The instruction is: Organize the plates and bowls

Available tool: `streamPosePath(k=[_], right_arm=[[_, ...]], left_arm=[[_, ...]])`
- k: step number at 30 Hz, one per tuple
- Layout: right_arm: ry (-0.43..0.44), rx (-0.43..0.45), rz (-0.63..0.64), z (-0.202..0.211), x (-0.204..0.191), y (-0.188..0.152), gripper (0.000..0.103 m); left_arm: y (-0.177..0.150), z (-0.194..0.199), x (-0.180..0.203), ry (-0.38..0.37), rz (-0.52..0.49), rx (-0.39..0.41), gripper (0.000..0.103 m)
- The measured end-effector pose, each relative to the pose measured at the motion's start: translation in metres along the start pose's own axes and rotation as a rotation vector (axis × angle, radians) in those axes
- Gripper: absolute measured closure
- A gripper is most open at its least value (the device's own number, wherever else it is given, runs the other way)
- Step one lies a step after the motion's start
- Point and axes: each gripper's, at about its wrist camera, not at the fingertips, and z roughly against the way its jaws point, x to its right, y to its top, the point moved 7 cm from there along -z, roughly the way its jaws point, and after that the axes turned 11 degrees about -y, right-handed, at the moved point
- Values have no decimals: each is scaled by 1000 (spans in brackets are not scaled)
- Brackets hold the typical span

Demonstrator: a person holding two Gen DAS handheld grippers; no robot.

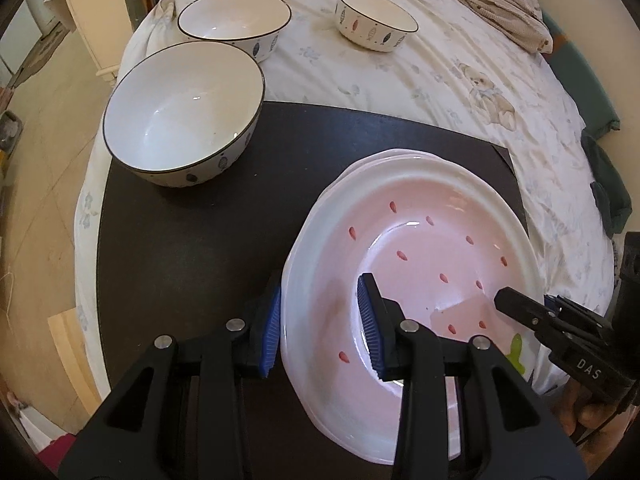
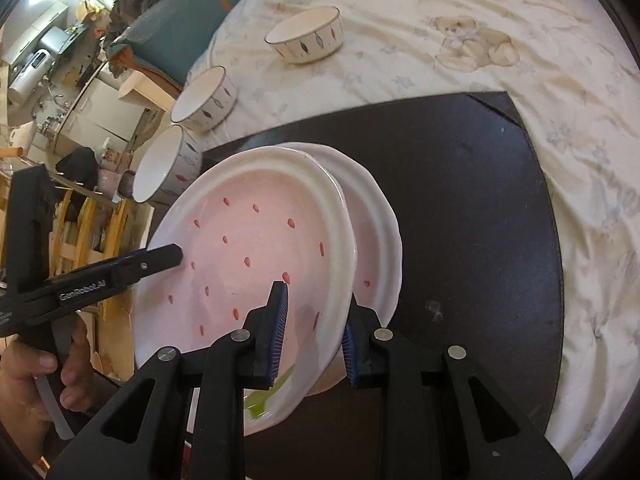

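Observation:
A pink plate with red seed marks [image 1: 420, 256] [image 2: 256, 248] is held tilted over a second, similar plate [image 2: 376, 240] on the dark board [image 1: 192, 256] [image 2: 460, 184]. My left gripper [image 1: 320, 328] straddles the plate's left rim, one pad inside, one outside, and appears shut on it. My right gripper [image 2: 316, 336] straddles the opposite rim the same way. Each gripper shows in the other's view, the right one in the left wrist view [image 1: 532, 316], the left one in the right wrist view [image 2: 152, 260].
A large white bowl [image 1: 184, 112] [image 2: 168, 164] stands on the board's far left corner. Two more patterned bowls [image 1: 236, 20] [image 1: 376, 20] sit on the bed sheet [image 1: 460, 80] beyond. Floor and furniture lie to the left.

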Motion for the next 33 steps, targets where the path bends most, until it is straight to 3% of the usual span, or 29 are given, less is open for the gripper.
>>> streamPosePath(k=[20,33], right_arm=[[-55,-24,-17,-23,13,13,76],[-41,-86,-33,-23,14,13,74]], left_arm=[[3,-24,-2,53,-55,-42,71],[0,-35,-4,20,-46,-59,67]])
